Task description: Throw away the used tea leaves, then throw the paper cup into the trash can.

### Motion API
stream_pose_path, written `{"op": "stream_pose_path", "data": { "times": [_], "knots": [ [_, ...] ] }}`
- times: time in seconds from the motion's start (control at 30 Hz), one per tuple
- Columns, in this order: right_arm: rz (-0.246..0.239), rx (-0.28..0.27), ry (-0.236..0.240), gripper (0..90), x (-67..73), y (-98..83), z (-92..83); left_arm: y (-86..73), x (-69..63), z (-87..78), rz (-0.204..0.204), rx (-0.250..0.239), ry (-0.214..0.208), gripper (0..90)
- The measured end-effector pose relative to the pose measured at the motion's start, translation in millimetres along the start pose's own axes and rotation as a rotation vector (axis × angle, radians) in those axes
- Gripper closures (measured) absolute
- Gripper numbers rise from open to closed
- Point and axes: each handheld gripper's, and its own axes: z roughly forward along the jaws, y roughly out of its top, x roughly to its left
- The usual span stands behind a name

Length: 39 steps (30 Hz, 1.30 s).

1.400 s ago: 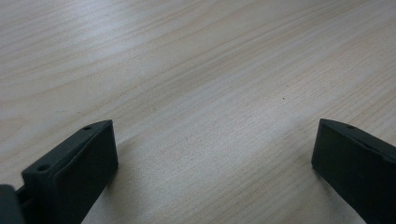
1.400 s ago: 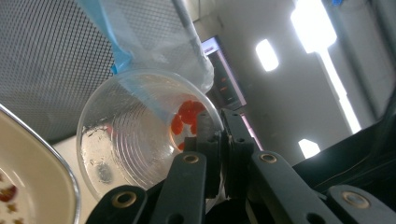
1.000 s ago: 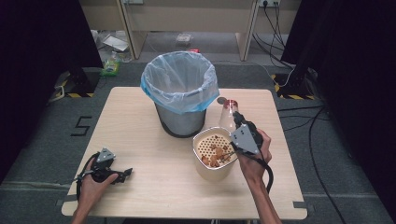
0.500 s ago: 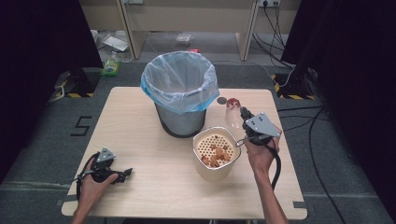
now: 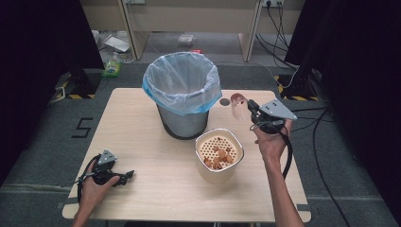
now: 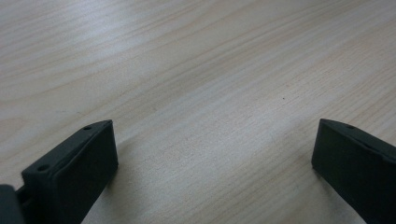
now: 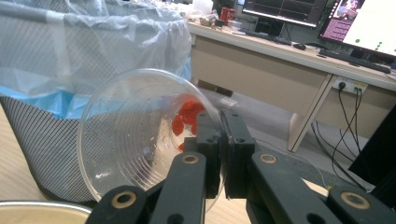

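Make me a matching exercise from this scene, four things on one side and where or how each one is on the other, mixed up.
Things:
1. clear plastic cup
2. bin
3. bowl
4. left gripper

States:
A. lined with a blue bag
B. resting open on the table's near left corner
C. pinched at the rim, tipped on its side
D. holds brown bits on a perforated insert

Pairs: 1-C, 2-A, 3-D, 4-B
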Motion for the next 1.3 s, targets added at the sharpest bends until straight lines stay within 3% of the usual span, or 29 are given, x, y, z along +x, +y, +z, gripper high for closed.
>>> {"op": "stream_pose_path", "data": {
  "times": [0.43, 0.73, 1.0, 1.3],
  "knots": [
    [0.013, -0.021, -0.009, 87.4, -14.7, 33.2, 4.4, 0.0, 0.0, 0.0, 0.000, 0.000, 0.000, 0.0],
    [0.004, -0.047, -0.014, 87.5, -21.0, 71.3, 5.8, 0.0, 0.0, 0.0, 0.000, -0.001, 0.000, 0.0],
    [-0.016, -0.075, -0.001, 87.4, -12.0, 104.8, 15.1, -0.1, 0.0, 0.1, 0.000, -0.002, 0.000, 0.0],
    [-0.055, -0.080, 0.053, 87.4, 17.3, 132.0, 40.8, -0.1, 0.0, 0.1, -0.001, -0.002, 0.000, 0.0]
  ]
}}
